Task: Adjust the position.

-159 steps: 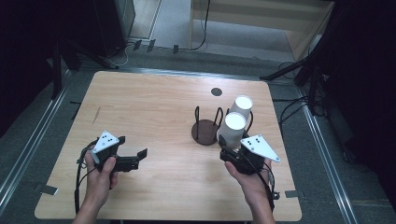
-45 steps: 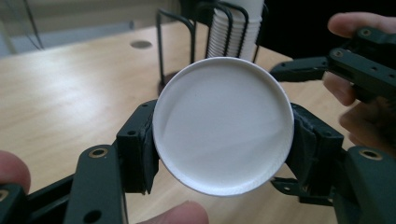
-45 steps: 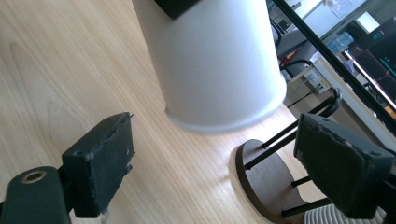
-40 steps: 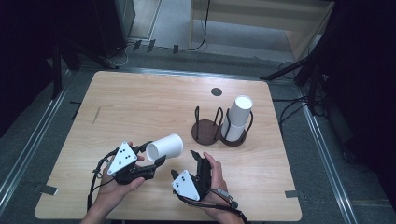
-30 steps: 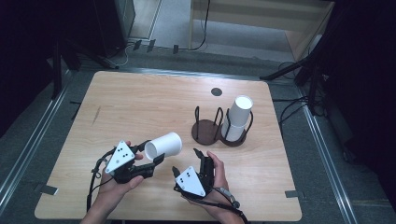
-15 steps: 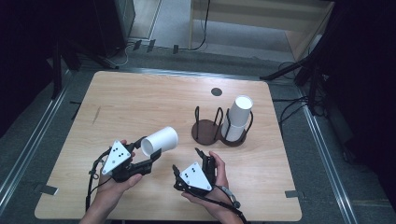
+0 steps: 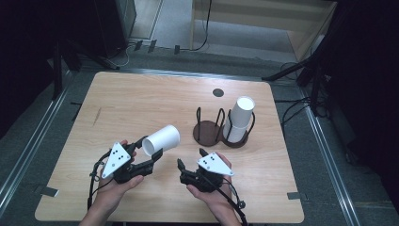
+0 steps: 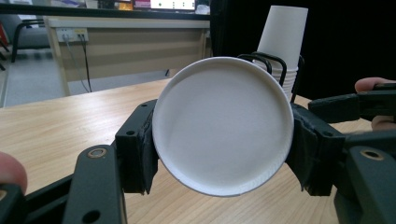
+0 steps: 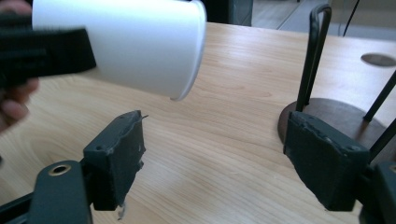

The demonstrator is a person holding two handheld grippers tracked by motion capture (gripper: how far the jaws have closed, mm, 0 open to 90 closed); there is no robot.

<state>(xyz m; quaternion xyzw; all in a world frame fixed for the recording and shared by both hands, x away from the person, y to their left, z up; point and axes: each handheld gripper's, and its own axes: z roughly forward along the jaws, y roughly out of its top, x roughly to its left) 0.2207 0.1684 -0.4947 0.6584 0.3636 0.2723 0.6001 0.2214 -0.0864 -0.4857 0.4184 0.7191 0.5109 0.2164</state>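
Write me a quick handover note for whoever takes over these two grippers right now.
Left hand-held gripper: shut on the white paper cup, held on its side above the table.
Right hand-held gripper: open, nothing between its jaws, which have just been closing; it sits close beside the cup.
Cup holder: right ring holds a cup stack, left ring is free.
Done: one cup is off the stack.
Left: probably place the held cup in the free ring.

A dark two-ring wire cup holder (image 7: pixel 221 129) stands on the wooden table (image 7: pixel 141 103), toward its right edge. A stack of white paper cups (image 7: pixel 239 118) sits upright in its right ring; the left ring holds nothing. A small dark round disc (image 7: pixel 218 92) lies near the far edge.
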